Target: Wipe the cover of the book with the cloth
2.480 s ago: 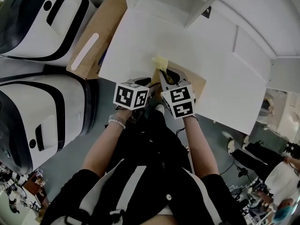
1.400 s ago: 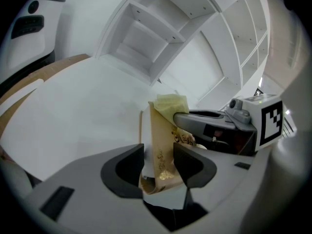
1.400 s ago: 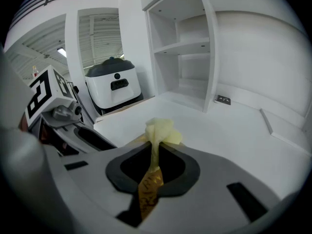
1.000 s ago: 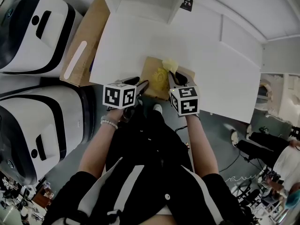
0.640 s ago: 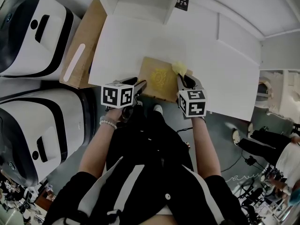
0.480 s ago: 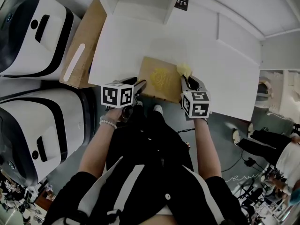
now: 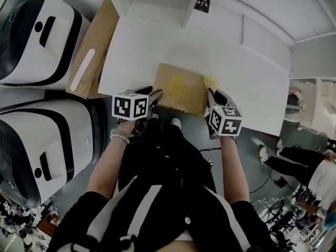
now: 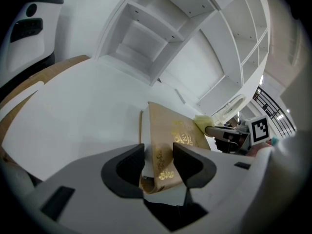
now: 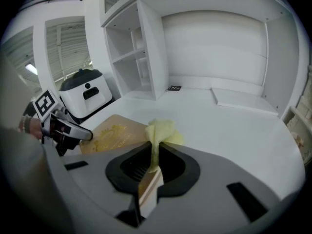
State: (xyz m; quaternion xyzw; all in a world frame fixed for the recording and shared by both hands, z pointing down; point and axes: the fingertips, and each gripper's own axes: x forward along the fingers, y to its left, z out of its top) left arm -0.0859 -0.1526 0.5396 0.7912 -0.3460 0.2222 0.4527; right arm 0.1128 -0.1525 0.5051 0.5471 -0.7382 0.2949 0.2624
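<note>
Cloth (image 9: pixel 161 129) pinched in right claw (image 9: pixel 154 156) sits at right edge of book (image 7: pixel 178 91).

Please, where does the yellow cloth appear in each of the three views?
Head view: cloth right of centre, at the book's right edge.
Left gripper view: right of centre, beyond the book.
Right gripper view: centre, in the jaws.
Shared landmark: the book.

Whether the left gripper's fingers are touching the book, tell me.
Touching. In the left gripper view the left gripper has both fingers pressed on the near edge of the book, no gap showing.
</note>
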